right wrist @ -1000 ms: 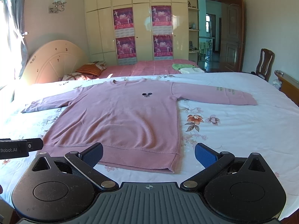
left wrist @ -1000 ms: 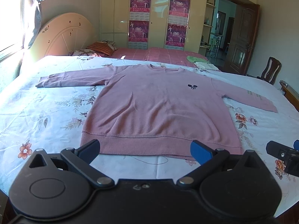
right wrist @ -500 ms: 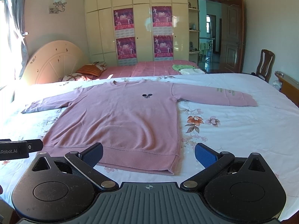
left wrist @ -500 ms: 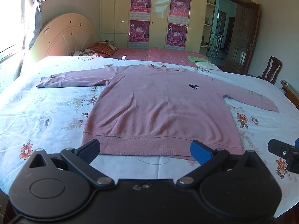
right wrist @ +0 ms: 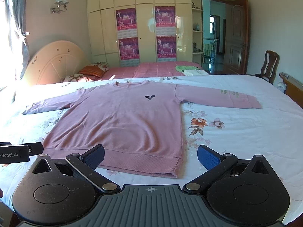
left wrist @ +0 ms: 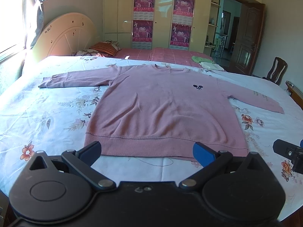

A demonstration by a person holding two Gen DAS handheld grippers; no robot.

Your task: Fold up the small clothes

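A pink long-sleeved sweater (left wrist: 162, 111) lies flat, front up, on the floral bedsheet, both sleeves spread out sideways, hem toward me. It also shows in the right wrist view (right wrist: 125, 119). My left gripper (left wrist: 147, 151) is open and empty, hovering just in front of the hem's middle. My right gripper (right wrist: 150, 156) is open and empty, in front of the hem's right corner (right wrist: 176, 172). The right gripper's tip shows at the right edge of the left wrist view (left wrist: 287, 153); the left gripper's tip shows at the left edge of the right wrist view (right wrist: 19, 151).
The bed with its floral sheet (left wrist: 47, 117) spreads widely around the sweater. Behind it lie a pink bedspread (left wrist: 162, 54), pillows (left wrist: 104, 48) and folded green and white cloths (left wrist: 206, 62). A wooden chair (right wrist: 269, 66) and an open door stand at the right.
Both grippers have barely shifted; the left view has drifted slightly, so the sweater sits a touch lower and further right. Jaws stay open. The sweater has not moved.
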